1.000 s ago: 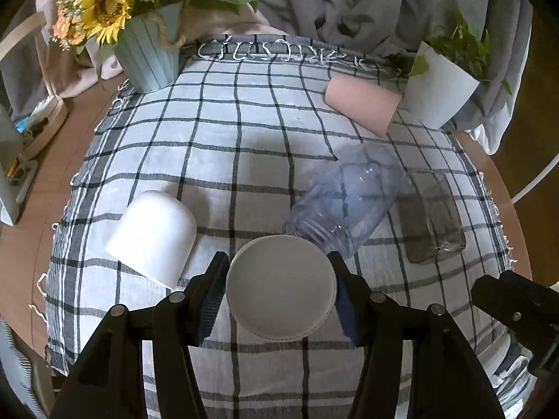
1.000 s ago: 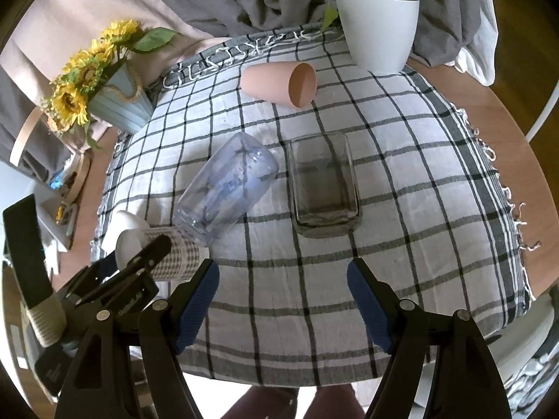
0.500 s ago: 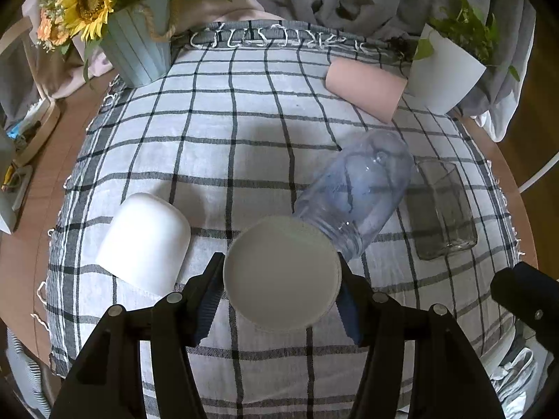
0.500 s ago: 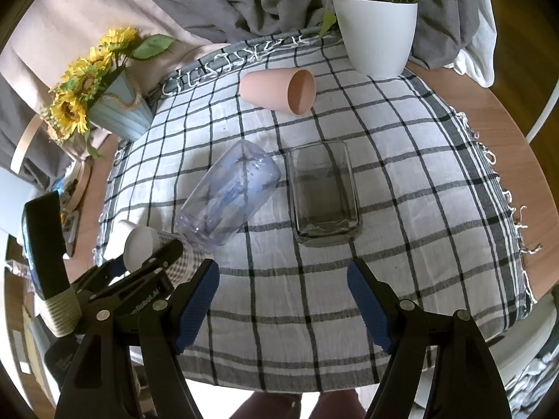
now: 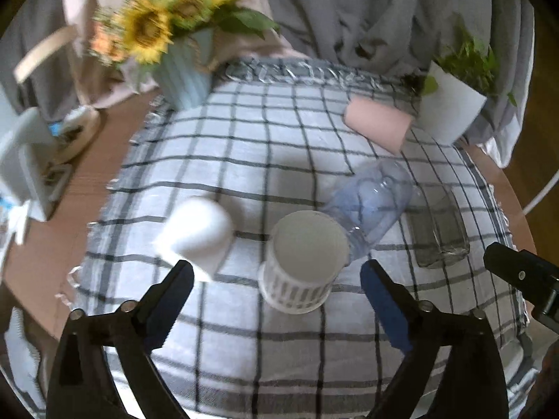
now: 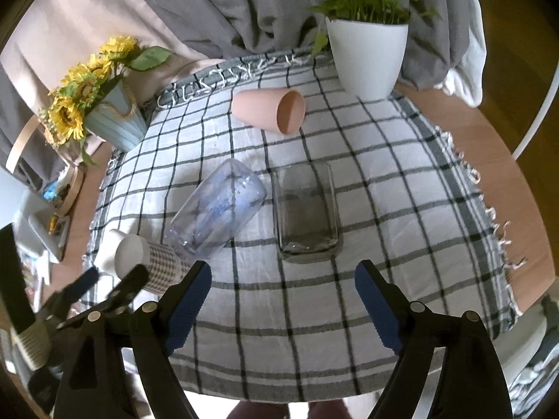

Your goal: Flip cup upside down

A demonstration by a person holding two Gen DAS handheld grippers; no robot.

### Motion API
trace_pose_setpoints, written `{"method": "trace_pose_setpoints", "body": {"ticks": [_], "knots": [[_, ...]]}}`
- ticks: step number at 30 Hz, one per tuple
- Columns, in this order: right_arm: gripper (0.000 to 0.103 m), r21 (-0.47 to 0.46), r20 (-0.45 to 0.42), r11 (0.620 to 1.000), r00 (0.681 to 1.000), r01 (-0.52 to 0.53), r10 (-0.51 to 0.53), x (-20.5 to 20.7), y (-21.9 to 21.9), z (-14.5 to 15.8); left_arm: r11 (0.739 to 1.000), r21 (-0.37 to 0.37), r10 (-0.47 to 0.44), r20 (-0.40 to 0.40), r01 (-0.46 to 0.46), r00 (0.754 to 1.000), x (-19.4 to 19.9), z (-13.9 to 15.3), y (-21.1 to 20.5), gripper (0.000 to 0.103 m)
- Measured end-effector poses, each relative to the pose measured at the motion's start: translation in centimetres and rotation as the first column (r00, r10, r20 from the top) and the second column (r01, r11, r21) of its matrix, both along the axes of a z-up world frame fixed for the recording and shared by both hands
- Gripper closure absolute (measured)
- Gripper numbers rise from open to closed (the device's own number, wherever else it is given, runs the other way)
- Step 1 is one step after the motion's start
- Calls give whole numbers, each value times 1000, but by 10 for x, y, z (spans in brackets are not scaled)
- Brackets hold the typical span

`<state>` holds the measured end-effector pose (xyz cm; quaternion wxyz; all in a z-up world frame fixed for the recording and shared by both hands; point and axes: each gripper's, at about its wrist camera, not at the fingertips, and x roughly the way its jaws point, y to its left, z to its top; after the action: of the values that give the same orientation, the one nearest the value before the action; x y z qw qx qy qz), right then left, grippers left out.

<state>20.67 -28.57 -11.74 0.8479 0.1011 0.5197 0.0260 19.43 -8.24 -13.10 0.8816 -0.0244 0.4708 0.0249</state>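
A white paper cup with a checked band [image 5: 304, 262] stands upside down on the checked tablecloth [image 5: 279, 146], its flat base up. It also shows in the right wrist view [image 6: 150, 262]. My left gripper [image 5: 276, 300] is open, its fingers apart on either side of the cup and a little nearer than it, not touching. My right gripper [image 6: 283, 300] is open and empty above the cloth's near edge.
A clear plastic bottle [image 5: 370, 206] lies right behind the cup. A plain white cup [image 5: 195, 230] lies to its left, a glass tumbler [image 6: 307, 213] and a pink cup [image 6: 269, 108] lie further off. A sunflower pot [image 5: 185, 76] and a white plant pot [image 6: 367, 56] stand at the back.
My left gripper was shut on the paper cup. It has opened and drawn back, and the cup now stands free on the cloth. The right gripper has barely moved.
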Motion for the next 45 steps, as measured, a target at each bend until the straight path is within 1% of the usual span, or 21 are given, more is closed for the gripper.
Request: {"method": "trace_pose_setpoints", "body": {"ticks": [3,6,10,13,18,20,23,25,27,34,38,45], "knots": [[19,-8,29,999,999,-34,34,-8,4,8,999,14,33,36,-34,999,-20,15,6,2],[18,-18,72,998,996,-55,56,-21,10,20,999,21,45,76,-47,996,-41,31,13,0],[16,-27,142,998,988,-60,63,-46,17,39,998,43,43,122,-49,992,-69,49,20,0],[15,-34,184,998,982,-46,51,-68,23,52,998,34,38,144,-44,989,-90,59,30,0],[14,-45,233,999,973,7,3,-112,36,69,999,49,5,177,-14,984,-126,75,43,0],[14,-45,251,999,968,23,-11,-130,40,75,998,65,-10,194,-2,981,-138,80,47,0],[14,-63,289,997,957,52,-31,-155,49,83,995,89,-60,205,42,977,-156,85,49,0],[13,-72,312,995,949,69,-43,-169,54,88,995,84,-74,214,57,974,-164,88,51,0],[11,-79,341,994,939,81,-49,-184,58,93,996,73,-72,222,57,972,-173,91,55,0],[10,-105,410,989,911,100,-48,-220,68,108,997,65,-65,259,50,964,-196,102,59,0],[10,-116,432,990,902,83,-25,-228,72,113,998,43,-49,274,38,961,-202,106,60,0],[10,-113,434,991,901,75,-19,-232,69,115,999,28,-44,282,37,959,-210,110,56,0]]}}
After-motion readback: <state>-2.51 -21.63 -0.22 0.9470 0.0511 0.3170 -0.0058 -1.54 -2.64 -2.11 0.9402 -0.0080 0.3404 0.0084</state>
